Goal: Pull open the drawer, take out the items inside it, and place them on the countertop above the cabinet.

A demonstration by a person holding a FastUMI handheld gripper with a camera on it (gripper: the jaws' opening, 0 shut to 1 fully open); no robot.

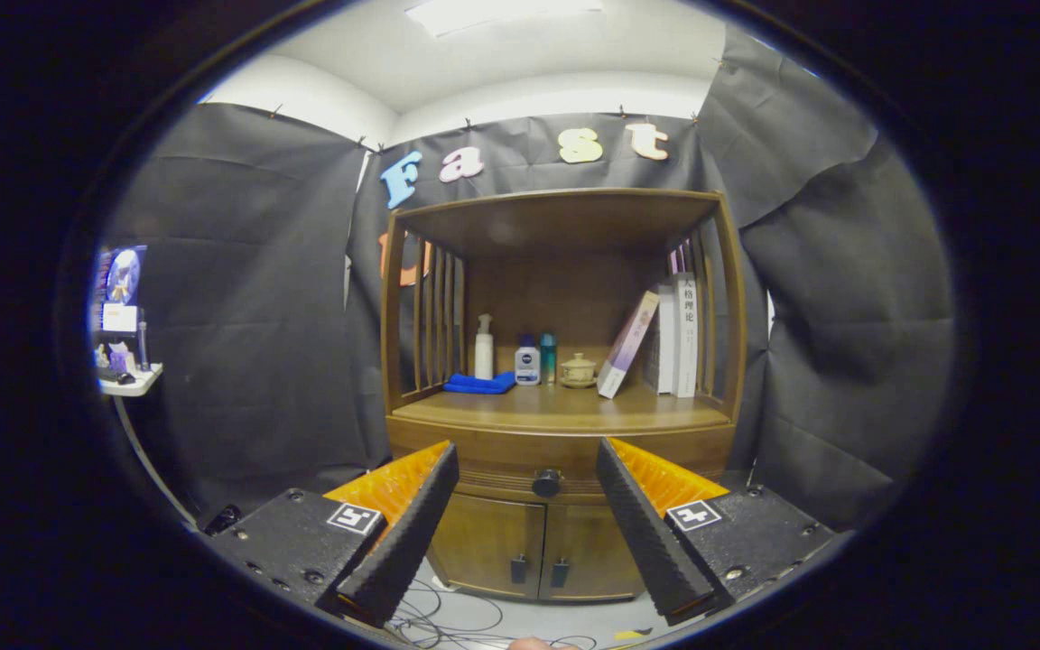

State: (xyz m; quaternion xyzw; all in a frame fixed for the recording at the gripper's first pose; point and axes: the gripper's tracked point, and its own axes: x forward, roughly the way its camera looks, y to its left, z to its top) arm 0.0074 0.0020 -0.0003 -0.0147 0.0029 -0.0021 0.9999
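Note:
A brown wooden cabinet (pixel 565 271) stands ahead of me against the black cloth wall. Its drawer (pixel 502 456) is shut, and the round dark knob (pixel 546 483) sits between my fingers, some way beyond them. My gripper (pixel 527 465) is open with nothing held, level with the drawer front. The countertop (pixel 556 411) above the drawer carries a blue cloth (pixel 479 384), a white pump bottle (pixel 484 348), a small white-and-blue bottle (pixel 527 361), a teal bottle (pixel 548 357) and a lidded cup (pixel 578 370). The drawer's contents are hidden.
Several books (pixel 669 334) lean and stand at the countertop's right end. Below the drawer are two cabinet doors (pixel 538 546) with small handles. Loose cables (pixel 448 618) lie on the floor before the cabinet. A small shelf with a screen (pixel 123 307) hangs at the left.

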